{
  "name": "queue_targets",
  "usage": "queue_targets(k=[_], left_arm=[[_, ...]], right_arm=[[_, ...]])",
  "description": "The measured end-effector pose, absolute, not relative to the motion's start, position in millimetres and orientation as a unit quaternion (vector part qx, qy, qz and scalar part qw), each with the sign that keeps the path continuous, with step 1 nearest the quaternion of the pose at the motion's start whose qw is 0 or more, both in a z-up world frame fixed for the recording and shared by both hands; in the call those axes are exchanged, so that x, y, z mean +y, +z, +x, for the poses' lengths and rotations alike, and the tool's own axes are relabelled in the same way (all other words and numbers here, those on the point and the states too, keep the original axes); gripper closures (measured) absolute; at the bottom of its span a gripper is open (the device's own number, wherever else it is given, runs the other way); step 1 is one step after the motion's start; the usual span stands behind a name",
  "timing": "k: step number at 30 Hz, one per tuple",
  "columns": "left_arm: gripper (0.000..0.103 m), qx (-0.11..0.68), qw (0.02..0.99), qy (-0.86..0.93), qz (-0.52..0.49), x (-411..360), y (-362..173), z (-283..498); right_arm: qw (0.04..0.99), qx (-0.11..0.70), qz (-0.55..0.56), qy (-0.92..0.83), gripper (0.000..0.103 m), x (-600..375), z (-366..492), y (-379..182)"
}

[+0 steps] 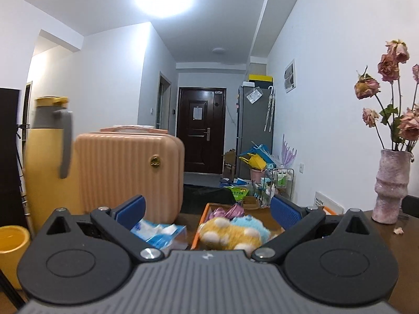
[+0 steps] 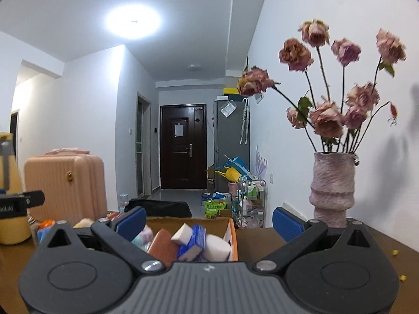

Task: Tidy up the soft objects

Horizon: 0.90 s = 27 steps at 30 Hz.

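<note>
In the left wrist view my left gripper (image 1: 207,213) is open and empty, raised above an orange box (image 1: 203,216) that holds a yellow plush toy (image 1: 230,234), a blue fuzzy toy (image 1: 252,223) and a purple soft item (image 1: 227,212). A blue tissue pack (image 1: 159,233) lies left of the box. In the right wrist view my right gripper (image 2: 209,221) is open and empty above the orange box (image 2: 232,235), which holds a white sponge (image 2: 183,233), a blue pack (image 2: 195,243), a brown sponge (image 2: 163,246) and a white roll (image 2: 217,248).
A peach suitcase (image 1: 128,172) and a yellow jug (image 1: 47,162) stand at the left on the brown table (image 2: 262,243). A pink vase of dried roses (image 2: 332,188) stands at the right. Small items (image 2: 47,226) lie left of the box.
</note>
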<state>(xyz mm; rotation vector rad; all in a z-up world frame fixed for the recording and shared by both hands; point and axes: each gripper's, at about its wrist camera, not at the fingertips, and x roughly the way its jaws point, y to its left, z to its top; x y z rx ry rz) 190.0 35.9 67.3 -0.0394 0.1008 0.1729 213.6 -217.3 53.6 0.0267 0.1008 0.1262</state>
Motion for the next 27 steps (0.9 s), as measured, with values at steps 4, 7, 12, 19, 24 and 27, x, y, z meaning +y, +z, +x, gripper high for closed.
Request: queue_targets(k=[4, 7, 12, 19, 24, 27], left_arm=[[0.000, 0.055, 0.995, 0.078, -0.021, 39, 66, 145], [0.000, 0.048, 0.996, 0.076, -0.016, 38, 63, 111], [0.000, 0.048, 0.997, 0.064, -0.017, 33, 53, 59], [0.000, 0.060, 0.997, 0.047, -0.018, 25, 37, 9], [0.000, 0.063, 0.997, 0.043, -0.017, 22, 32, -12], [0.000, 0.059, 0.997, 0.041, -0.018, 21, 33, -19]], right_arm=[[0.997, 0.044, 0.003, 0.063, 0.000, -222, 169, 51], [0.997, 0.046, 0.000, 0.068, 0.000, -227, 136, 50], [0.996, 0.056, -0.002, 0.072, 0.000, -232, 90, 40], [0.993, 0.086, 0.009, 0.076, 0.000, -239, 39, 28], [0.993, 0.093, 0.010, 0.077, 0.000, -242, 13, 24], [0.993, 0.093, 0.010, 0.078, 0.000, -242, 3, 24]])
